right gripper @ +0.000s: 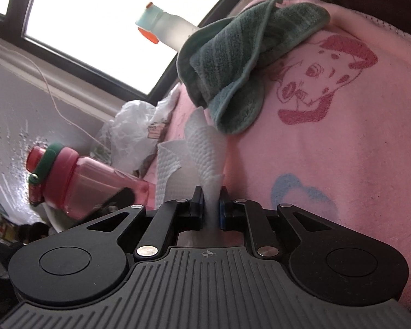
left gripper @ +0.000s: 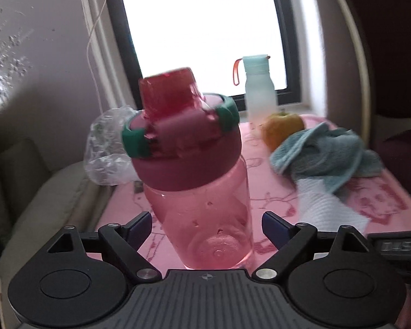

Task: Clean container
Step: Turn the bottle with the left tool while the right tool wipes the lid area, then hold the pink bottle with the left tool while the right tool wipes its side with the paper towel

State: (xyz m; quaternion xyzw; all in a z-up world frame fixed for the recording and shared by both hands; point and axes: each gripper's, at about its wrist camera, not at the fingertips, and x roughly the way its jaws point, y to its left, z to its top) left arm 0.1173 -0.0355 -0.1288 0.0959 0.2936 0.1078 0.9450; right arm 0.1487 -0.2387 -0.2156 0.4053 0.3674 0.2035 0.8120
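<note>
Paper towel (right gripper: 205, 148) is pinched between the nearly closed fingers of the right gripper (right gripper: 210, 201), trailing forward over the pink cloth (right gripper: 342, 150). Left gripper (left gripper: 207, 223) is spread wide, its 2 fingers flanking the pink bottle (left gripper: 202, 208) without touching it; teal towel (left gripper: 323, 153) lies ahead to its right.

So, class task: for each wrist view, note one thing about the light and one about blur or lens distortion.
Left wrist view: the window is blown out to white, backlighting the pink bottle, whose lid is motion-blurred. Right wrist view: the window again overexposed, the scene tilted, fisheye bending the frame edges; the paper towel pinched in the right gripper and the green cloth look sharp.
</note>
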